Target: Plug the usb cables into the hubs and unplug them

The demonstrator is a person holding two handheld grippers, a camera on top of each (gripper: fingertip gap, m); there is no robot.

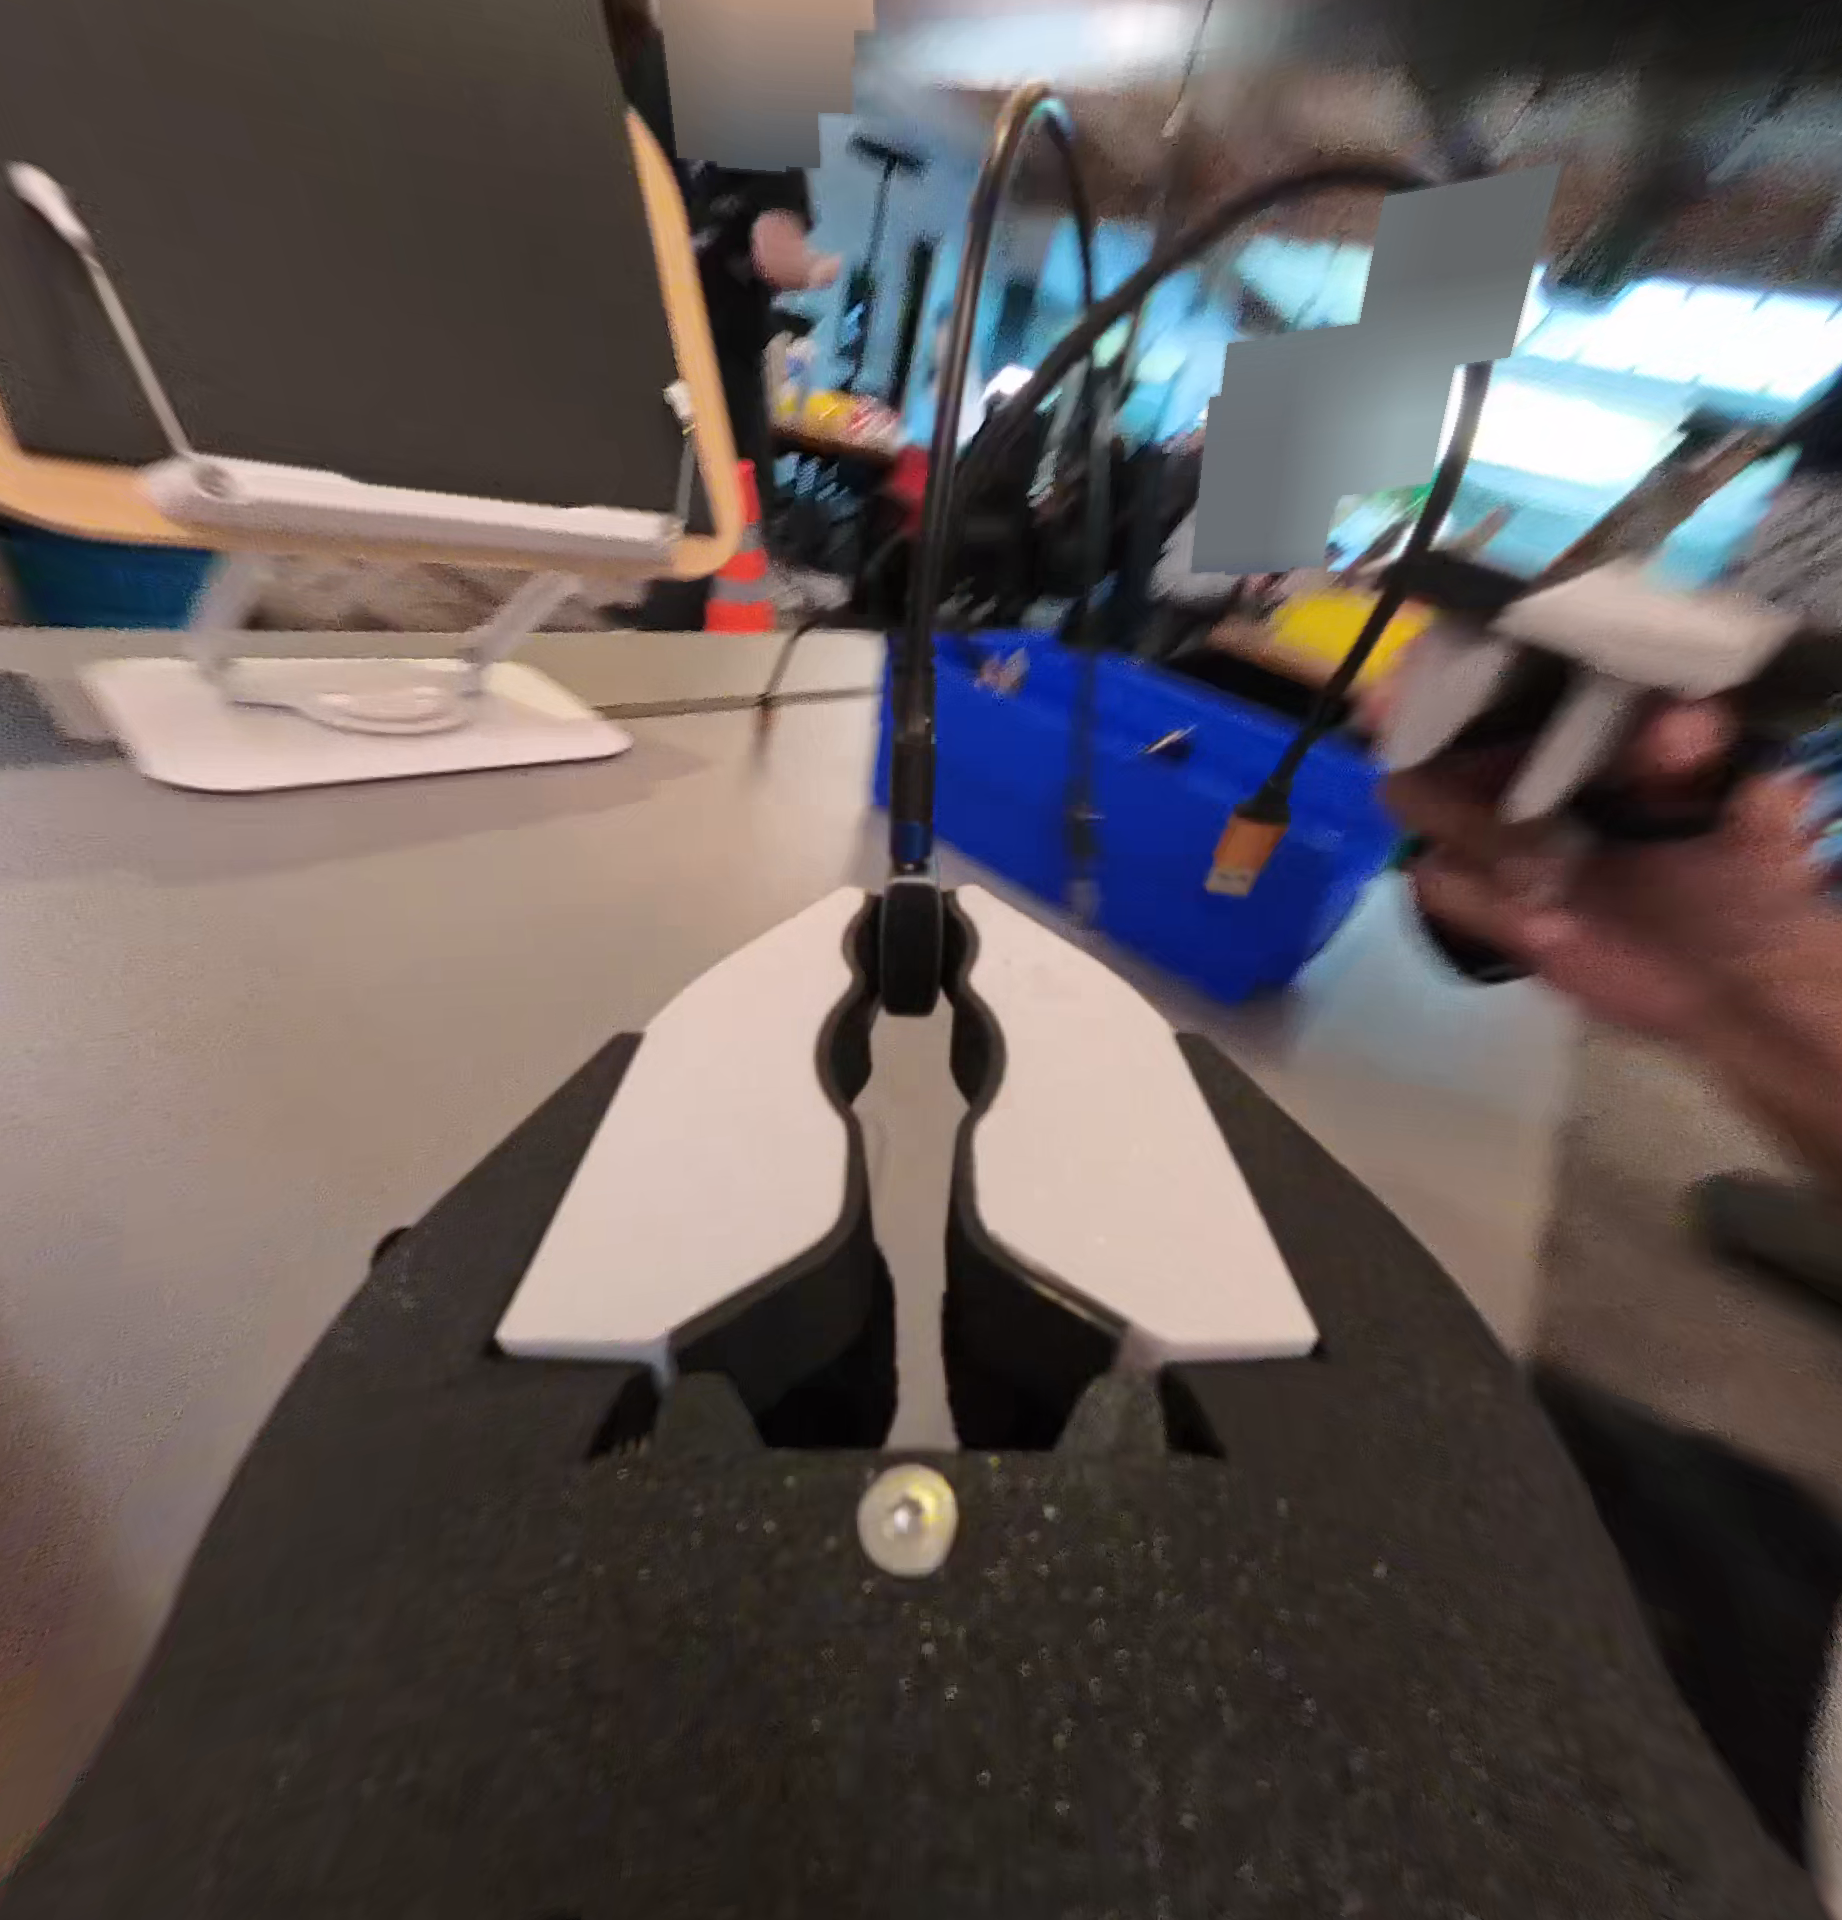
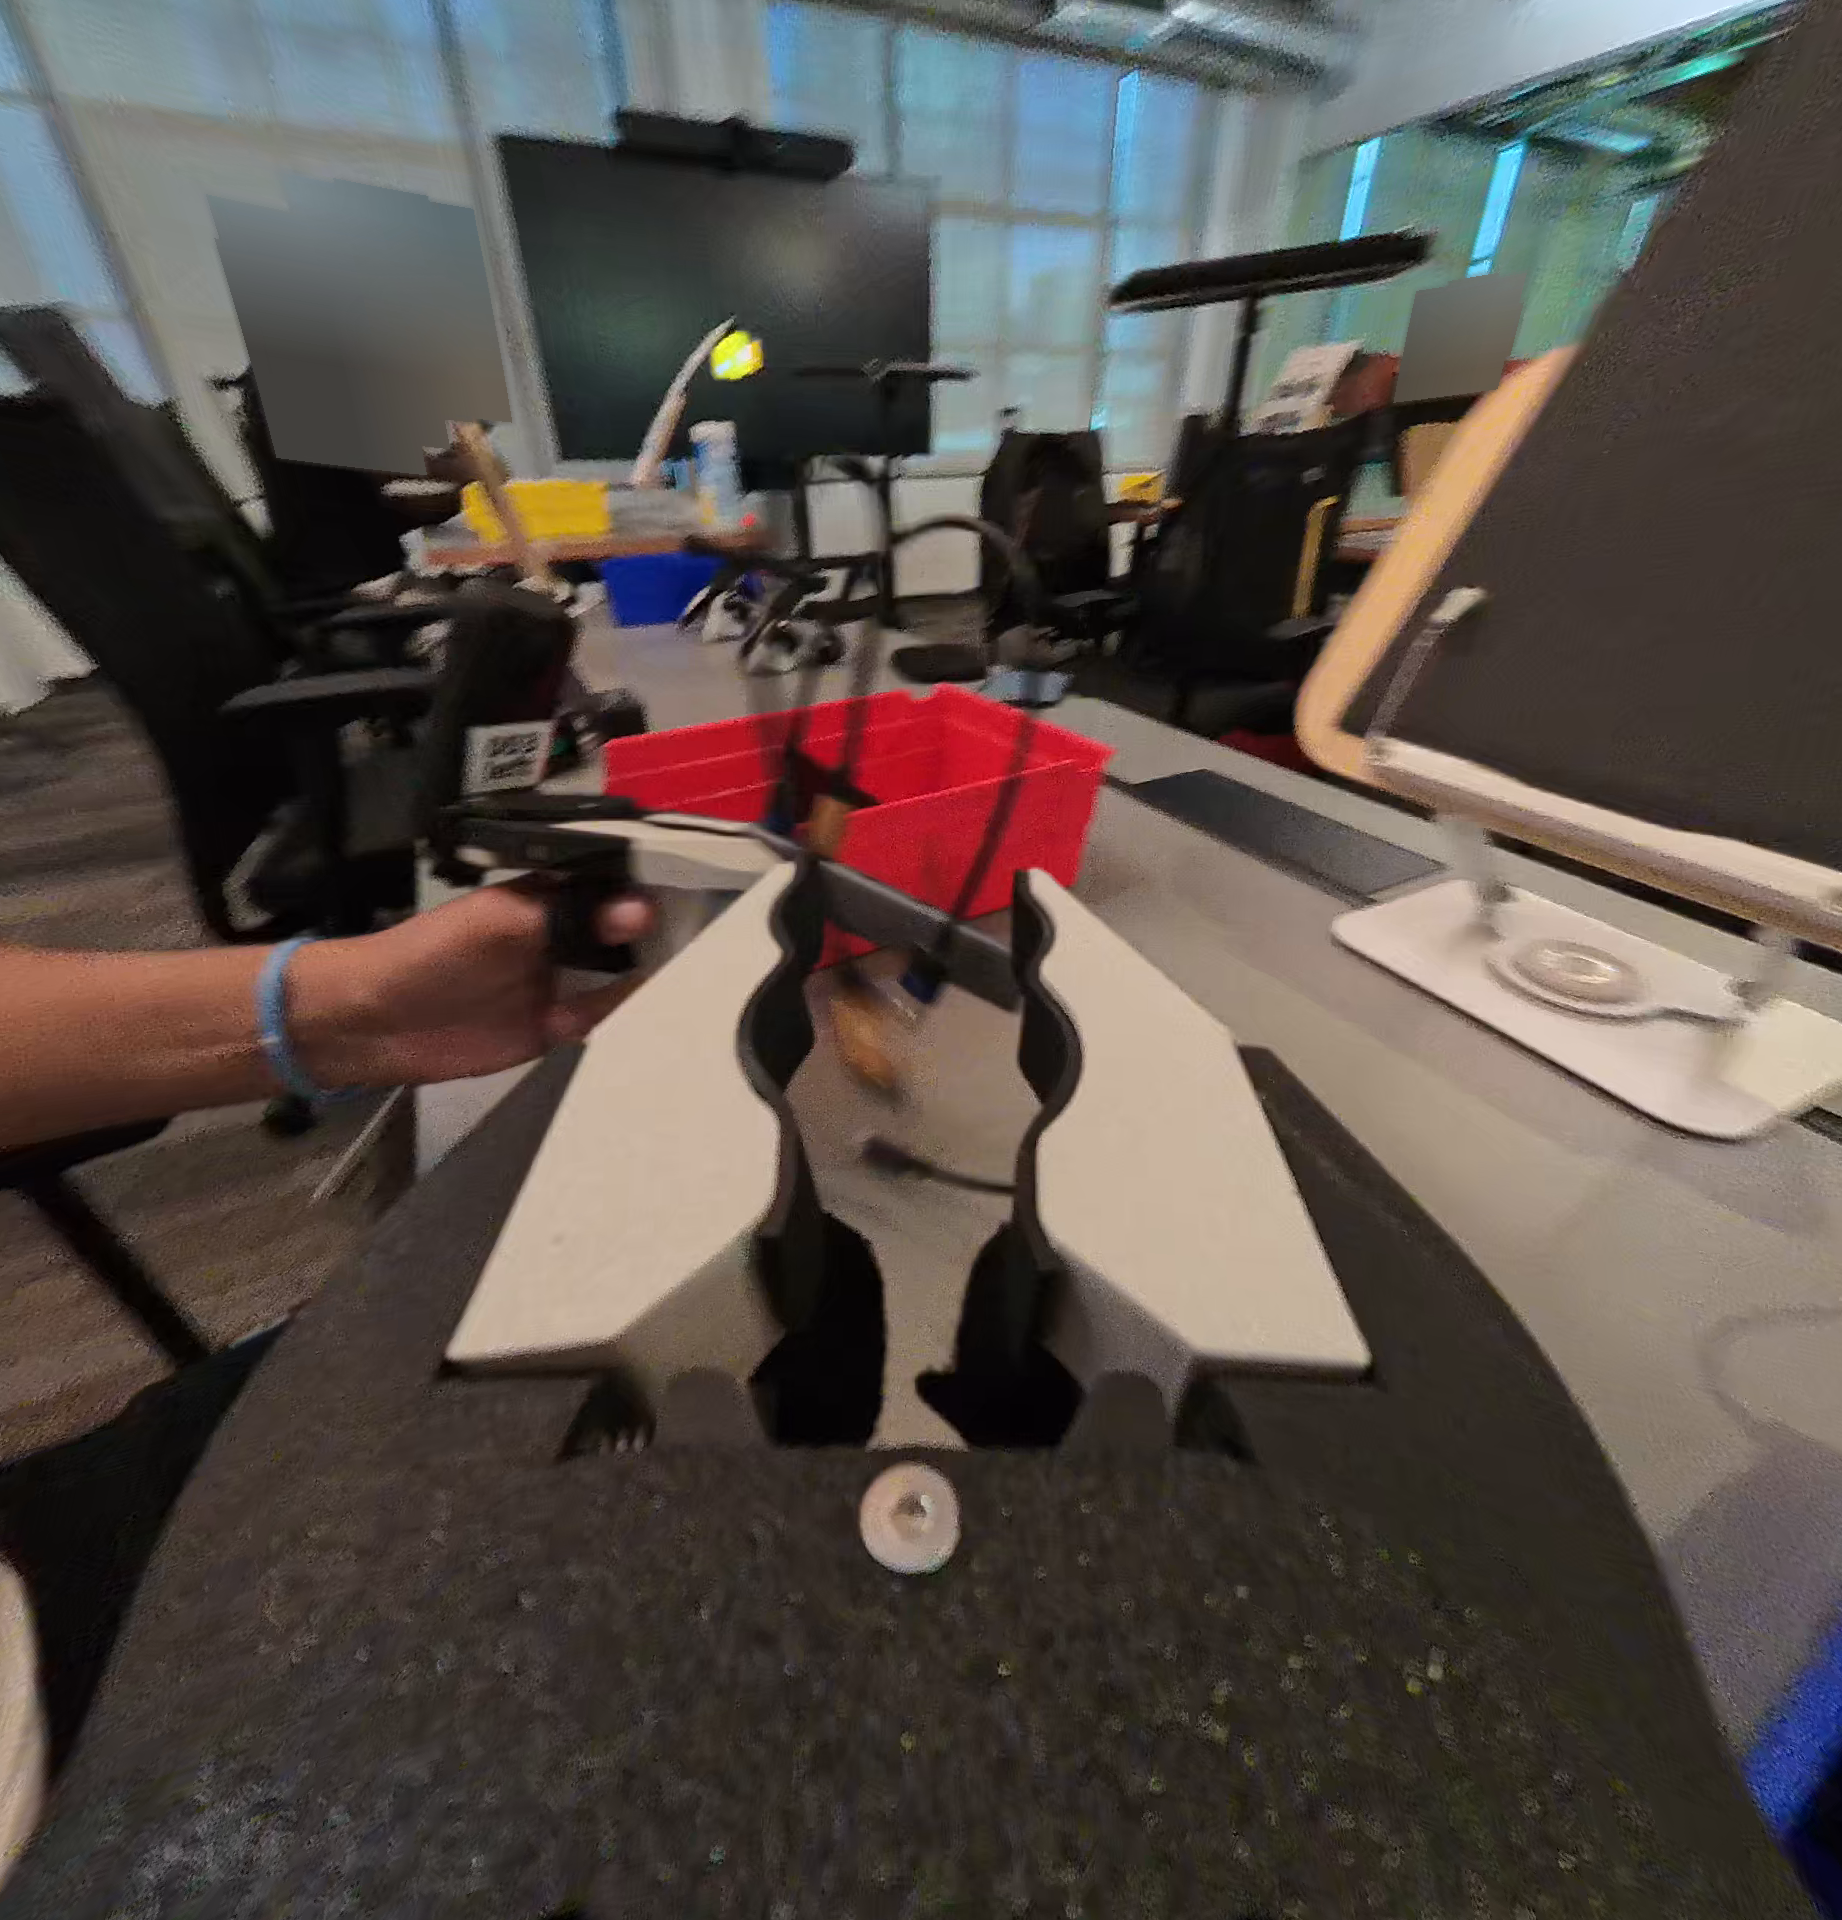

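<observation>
- Left wrist view: left claw [image 1: 909, 961] pinches a black hub [image 1: 910, 958] edge-on above the bench [image 1: 273, 935]; black cable [image 1: 948, 416] plugged in on top, an orange-ended cable [image 1: 1249, 831] dangles free by the blue bin [image 1: 1104, 790].
- Right wrist view: right claw [image 2: 912, 935] spread, holding nothing (motion blur); hub [image 2: 896, 920] just ahead, before the red bin [image 2: 896, 790]. Likely mid-cycle, with more plugging and unplugging left.

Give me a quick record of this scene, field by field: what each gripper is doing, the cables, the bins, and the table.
left gripper: shut on a black plug, cable arching up from it
right gripper: open, nothing between its fingers
orange plug: hangs free on a black cable, in front of the blue bin
blue bin: on the table, beyond the left gripper
red bin: on the table, beyond the right gripper
table: grey
white stand: on the table
</observation>
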